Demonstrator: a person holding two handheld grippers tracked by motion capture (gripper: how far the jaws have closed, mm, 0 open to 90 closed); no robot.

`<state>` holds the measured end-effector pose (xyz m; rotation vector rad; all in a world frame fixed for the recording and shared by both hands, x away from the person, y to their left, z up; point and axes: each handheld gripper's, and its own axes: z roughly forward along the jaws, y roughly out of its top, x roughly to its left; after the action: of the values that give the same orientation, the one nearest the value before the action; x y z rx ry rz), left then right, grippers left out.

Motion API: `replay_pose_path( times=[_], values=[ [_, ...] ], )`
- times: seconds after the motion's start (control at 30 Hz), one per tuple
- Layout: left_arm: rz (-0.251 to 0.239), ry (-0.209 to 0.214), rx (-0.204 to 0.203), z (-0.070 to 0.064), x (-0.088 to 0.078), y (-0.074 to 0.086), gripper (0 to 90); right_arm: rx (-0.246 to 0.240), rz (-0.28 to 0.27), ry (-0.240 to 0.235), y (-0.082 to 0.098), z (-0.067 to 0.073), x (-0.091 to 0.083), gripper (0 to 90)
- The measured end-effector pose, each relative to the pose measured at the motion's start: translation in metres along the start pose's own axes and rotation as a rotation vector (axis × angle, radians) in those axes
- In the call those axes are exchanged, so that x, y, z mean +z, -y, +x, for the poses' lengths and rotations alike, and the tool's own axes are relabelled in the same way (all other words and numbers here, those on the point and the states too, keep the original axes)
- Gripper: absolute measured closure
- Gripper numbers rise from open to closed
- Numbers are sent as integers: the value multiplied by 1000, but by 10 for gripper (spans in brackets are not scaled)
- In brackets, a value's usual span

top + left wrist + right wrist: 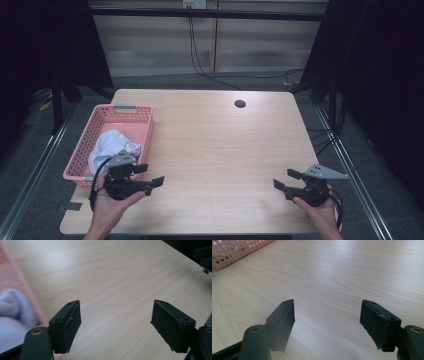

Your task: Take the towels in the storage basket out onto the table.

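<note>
1. We see the white cloth [114,146] lying bunched inside the pink basket [142,116] at the left edge of the desk [220,145]; the left hand-held gripper [150,175] covers its near end in the high view, so we cannot tell how far it reaches toward the basket's front wall.
2. In the left gripper view the cloth [11,315] is a pale blur cut off by the left edge, and the basket's rim [23,285] is smeared into a pink streak.
3. The left hand-held gripper [116,320] stands wide open with bare wood between the pads, just beside the basket's near right corner.
4. The right hand-held gripper [286,178] is held near the desk's near right corner, well apart from the basket; its jaws are spread, and in the right gripper view [327,320] nothing lies between them.
5. Both forearms are cut off by the bottom edge.
6. The desk is light wood grain with rounded corners and a dark cable hole [240,104] near its far edge.
7. Beyond it, black cables [200,60] hang before a pale panelled wall; the sides of the room are too dark to make out.
</note>
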<state>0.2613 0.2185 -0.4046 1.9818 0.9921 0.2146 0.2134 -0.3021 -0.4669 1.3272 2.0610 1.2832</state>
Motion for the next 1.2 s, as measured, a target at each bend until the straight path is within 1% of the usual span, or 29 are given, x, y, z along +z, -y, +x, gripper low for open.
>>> replay_pose_path(
  times=[0.03, 0.07, 0.1, 0.13, 0.2, 0.27, 0.3, 0.37, 0.4, 0.43, 0.5, 0.53, 0.6, 0.63, 0.67, 0.7, 0.73, 0.77, 0.8, 0.83, 0.87, 0.9, 0.93, 0.97, 1.0, 1.03, 1.1, 1.13, 1.2],
  values=[
    [0, 0, 0, 0, 0, 0, 231, 0, 0, 0, 0, 0, 0, 283],
    [3, -25, -10, 10, -9, -4, 223, -4, 3, -8, 0, 1, 1, 283],
    [3, -25, -10, 10, -9, -4, 221, -4, 3, -8, 0, 1, 1, 283],
    [-1, -52, -29, 20, -18, -8, 210, -4, 4, -11, -1, 1, 1, 283],
    [-5, -55, -30, 31, -26, -12, 213, -9, 12, -26, -1, 2, 3, 283],
    [-26, -84, -48, 41, -34, -15, 215, -21, 25, -46, -1, 3, 4, 283],
    [-27, -93, -58, 45, -37, -16, 213, -25, 19, -45, -1, 4, 4, 282],
    [-32, -108, -74, 54, -43, -19, 213, -29, 23, -55, -1, 6, 5, 282],
    [-36, -111, -82, 58, -45, -20, 213, -31, 25, -49, -1, 6, 6, 280],
    [-26, -103, -94, 63, -46, -21, 215, -33, 29, -55, -1, 6, 7, 280],
    [-19, -126, -108, 73, -48, -23, 233, -34, 31, -55, -2, 6, 8, 278],
    [-7, -131, -121, 79, -48, -23, 235, -33, 31, -58, -2, 6, 8, 277],
    [26, -159, -118, 88, -47, -25, 230, -33, 31, -63, -2, 5, 9, 269],
    [26, -159, -118, 88, -47, -25, 224, -33, 31, -63, -2, 5, 9, 269],
    [64, -178, -117, 97, -47, -26, 218, -24, 33, -81, -2, 5, 9, 260],
    [64, -178, -117, 97, -47, -26, 214, -24, 33, -81, -2, 5, 9, 260],
    [79, -202, -124, 107, -46, -25, 217, -28, 30, -75, -2, 5, 10, 259],
    [79, -202, -124, 107, -46, -25, 211, -28, 30, -75, -2, 5, 10, 259],
    [115, -236, -124, 118, -43, -24, 199, -24, 34, -80, -3, 4, 11, 258],
    [136, -252, -133, 122, -41, -23, 197, -25, 33, -78, -3, 4, 11, 257],
    [141, -250, -141, 127, -39, -22, 193, -23, 38, -81, -3, 3, 12, 257],
    [141, -250, -141, 127, -39, -22, 192, -18, 44, -84, -2, 3, 12, 256],
    [154, -243, -141, 131, -38, -21, 199, -16, 51, -87, -2, 2, 14, 252],
    [160, -248, -150, 133, -35, -21, 192, -12, 60, -92, -2, 2, 14, 251],
    [167, -239, -142, 133, -33, -22, 183, -16, 61, -91, -2, 2, 15, 251],
    [167, -239, -142, 133, -33, -22, 184, -16, 61, -91, -2, 2, 15, 251],
    [182, -238, -128, 134, -25, -27, 185, -15, 67, -100, -2, 1, 17, 251],
    [192, -235, -129, 136, -22, -28, 182, -16, 66, -97, -2, 1, 18, 251],
    [213, -227, -143, 142, -16, -30, 178, -13, 71, -98, -2, 1, 18, 252]
  ],
)
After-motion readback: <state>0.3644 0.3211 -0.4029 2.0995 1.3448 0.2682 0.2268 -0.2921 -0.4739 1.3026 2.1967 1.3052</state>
